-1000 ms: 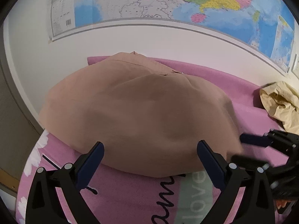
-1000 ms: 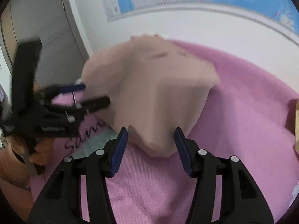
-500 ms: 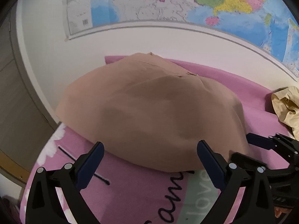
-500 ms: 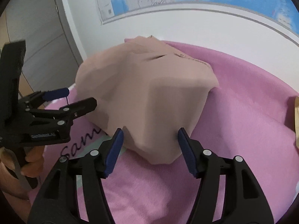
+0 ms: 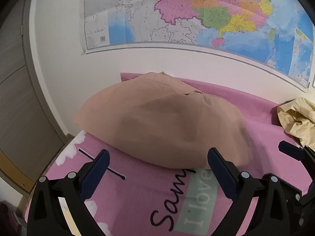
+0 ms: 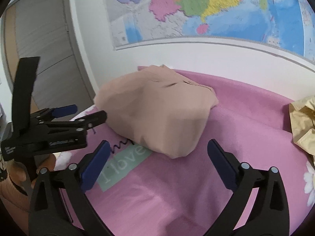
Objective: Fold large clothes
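A tan garment [image 5: 163, 123] lies folded in a rounded heap on the pink blanket [image 5: 149, 192], its far end near the wall. My left gripper [image 5: 158, 156] stands open just short of the garment's near edge, with nothing between its pads. In the right wrist view the tan garment [image 6: 157, 114] sits ahead of my right gripper [image 6: 158, 145]. Its jaws are opening wide, and the garment's near corner lies just beyond the fingertips with no pad on it. The left gripper [image 6: 86, 112] shows there at the left, open, beside the garment's left side.
A crumpled cream garment [image 5: 295, 118] lies at the right on the blanket, also seen as the cream garment [image 6: 303, 125]. A wall map [image 5: 196, 15] hangs behind. A grey door [image 6: 43, 45] stands at the left. A hand [image 6: 13, 179] holds the left gripper.
The right gripper's jaws have spread from half closed around the garment's corner to wide apart and drawn back. The left gripper has pulled back and risen. The garment now rests on the blanket.
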A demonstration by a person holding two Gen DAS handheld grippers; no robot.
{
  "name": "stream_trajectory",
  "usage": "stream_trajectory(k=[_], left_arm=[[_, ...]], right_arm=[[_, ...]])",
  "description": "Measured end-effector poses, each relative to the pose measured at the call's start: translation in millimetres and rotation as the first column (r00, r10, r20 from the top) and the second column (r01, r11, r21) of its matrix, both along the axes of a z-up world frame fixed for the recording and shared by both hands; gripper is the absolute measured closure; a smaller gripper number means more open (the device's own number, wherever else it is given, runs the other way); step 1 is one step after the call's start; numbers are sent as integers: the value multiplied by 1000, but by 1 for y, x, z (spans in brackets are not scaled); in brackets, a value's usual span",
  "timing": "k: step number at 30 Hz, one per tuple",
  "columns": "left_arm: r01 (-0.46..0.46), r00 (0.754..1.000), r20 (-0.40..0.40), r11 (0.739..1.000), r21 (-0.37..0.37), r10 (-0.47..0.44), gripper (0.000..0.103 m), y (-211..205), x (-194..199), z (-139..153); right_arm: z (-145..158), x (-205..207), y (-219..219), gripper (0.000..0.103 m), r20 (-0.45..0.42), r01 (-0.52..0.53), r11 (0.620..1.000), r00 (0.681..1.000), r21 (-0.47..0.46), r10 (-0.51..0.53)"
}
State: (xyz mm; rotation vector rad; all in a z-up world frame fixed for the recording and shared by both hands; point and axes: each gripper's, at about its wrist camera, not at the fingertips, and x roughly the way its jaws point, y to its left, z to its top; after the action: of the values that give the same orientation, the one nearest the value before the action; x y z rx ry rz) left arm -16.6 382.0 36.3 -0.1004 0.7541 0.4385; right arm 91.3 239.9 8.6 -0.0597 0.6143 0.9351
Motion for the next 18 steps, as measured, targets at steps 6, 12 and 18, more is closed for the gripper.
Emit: stream_trajectory(k=[6, 12, 18], left_arm=[[3, 1000, -16, 1000, -9, -3, 7, -7, -11, -5], [-23, 1000, -14, 1000, 16, 23, 7, -11, -20, -7], [-8, 999, 36, 1000, -4, 8, 7, -12, -30, 2]], right_arm=[[2, -13, -5, 6, 11, 5, 1000, 1000, 18, -5], [6, -25, -9, 6, 10, -26, 999, 1000, 38, 25], [8, -40, -16, 6, 51, -21, 999, 999, 48, 18]])
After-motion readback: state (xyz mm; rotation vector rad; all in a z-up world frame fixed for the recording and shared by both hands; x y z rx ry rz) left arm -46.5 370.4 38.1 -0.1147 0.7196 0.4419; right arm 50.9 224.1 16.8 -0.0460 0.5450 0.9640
